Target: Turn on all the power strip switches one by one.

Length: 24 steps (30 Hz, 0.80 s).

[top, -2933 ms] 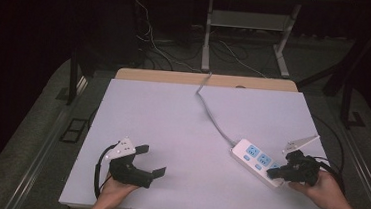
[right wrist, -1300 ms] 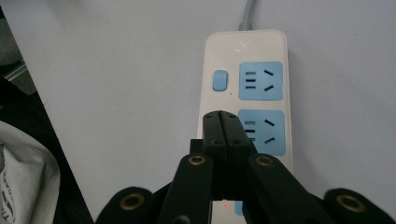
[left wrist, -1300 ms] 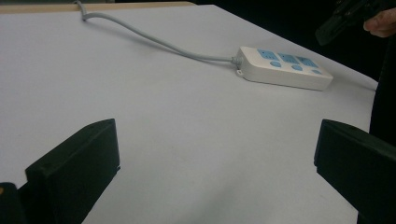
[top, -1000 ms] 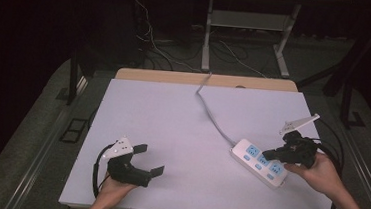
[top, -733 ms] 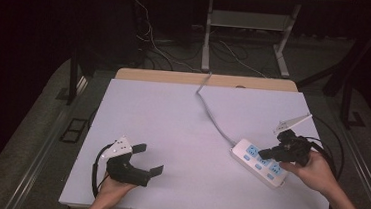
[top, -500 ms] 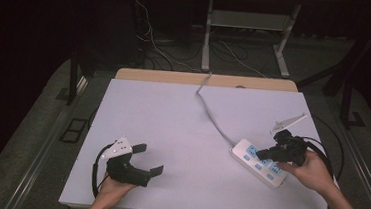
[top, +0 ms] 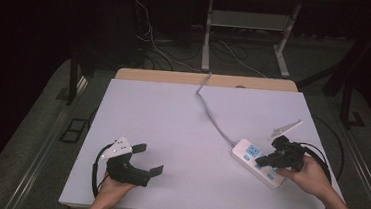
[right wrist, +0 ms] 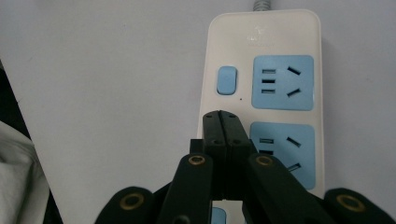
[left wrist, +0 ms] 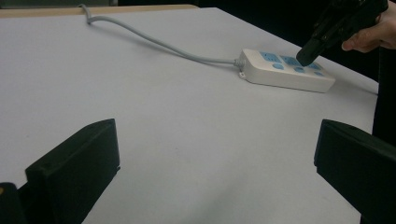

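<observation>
White laminate covers the bench (top: 171, 128), where a cream power strip (top: 258, 161) with pale-blue sockets lies near the right edge, its grey cord (top: 212, 114) snaking away toward the far side and over the bench's back edge. The right gripper (top: 263, 162), held in the person's right hand (top: 310, 177), is angled down over the strip with its tips above the strip's middle section; in the right gripper view the two black jaws are pressed flat together with nothing between them, their joined tip (right wrist: 225, 123) sitting over the strip's cream face between a blue rocker switch (right wrist: 227, 80) and the second blue socket (right wrist: 285, 151). Whether the tip actually touches the plastic cannot be told. The left gripper (top: 145, 157) rests low at the near-left part of the bench in the person's left hand (top: 114, 189), well apart from the strip; its jaws stand wide apart and hold nothing, bare bench showing between them in the left gripper view. A dark cable (top: 97, 170) loops from it by the wrist. Beyond the bench, tangled cables (top: 153, 47) lie on the dark floor beside a metal frame (top: 244, 29).
</observation>
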Each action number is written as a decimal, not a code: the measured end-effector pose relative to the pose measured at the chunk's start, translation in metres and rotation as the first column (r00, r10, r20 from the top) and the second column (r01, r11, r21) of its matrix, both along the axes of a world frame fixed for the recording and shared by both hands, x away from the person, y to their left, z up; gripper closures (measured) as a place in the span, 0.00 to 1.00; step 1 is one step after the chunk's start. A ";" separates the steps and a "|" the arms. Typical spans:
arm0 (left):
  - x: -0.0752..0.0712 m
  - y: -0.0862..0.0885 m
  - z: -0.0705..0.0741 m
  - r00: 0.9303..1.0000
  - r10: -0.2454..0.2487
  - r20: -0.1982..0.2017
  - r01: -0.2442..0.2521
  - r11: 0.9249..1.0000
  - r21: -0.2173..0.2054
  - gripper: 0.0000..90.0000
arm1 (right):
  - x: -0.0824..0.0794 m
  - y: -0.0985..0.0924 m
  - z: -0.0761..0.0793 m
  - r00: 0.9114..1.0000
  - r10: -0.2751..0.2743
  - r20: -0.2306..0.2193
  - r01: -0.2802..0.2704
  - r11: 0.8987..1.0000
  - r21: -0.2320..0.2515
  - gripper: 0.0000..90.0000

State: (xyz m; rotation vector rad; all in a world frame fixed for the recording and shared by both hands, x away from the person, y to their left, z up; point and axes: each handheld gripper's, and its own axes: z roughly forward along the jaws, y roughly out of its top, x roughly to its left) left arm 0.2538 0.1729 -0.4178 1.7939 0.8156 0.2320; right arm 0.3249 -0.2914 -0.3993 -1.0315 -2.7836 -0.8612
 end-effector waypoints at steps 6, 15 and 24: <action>0.000 0.000 0.000 1.000 0.000 -0.001 0.000 1.000 0.000 0.00 | 0.000 0.000 -0.004 1.000 -0.001 -0.002 0.001 1.000 -0.005 1.00; 0.000 0.000 0.000 1.000 0.004 -0.001 -0.004 1.000 -0.003 0.00 | 0.001 0.001 -0.005 1.000 -0.003 -0.005 0.003 1.000 -0.009 1.00; -0.001 -0.001 0.000 1.000 0.001 -0.001 -0.001 1.000 -0.001 0.00 | 0.002 0.002 -0.006 1.000 0.004 -0.012 -0.004 1.000 -0.017 1.00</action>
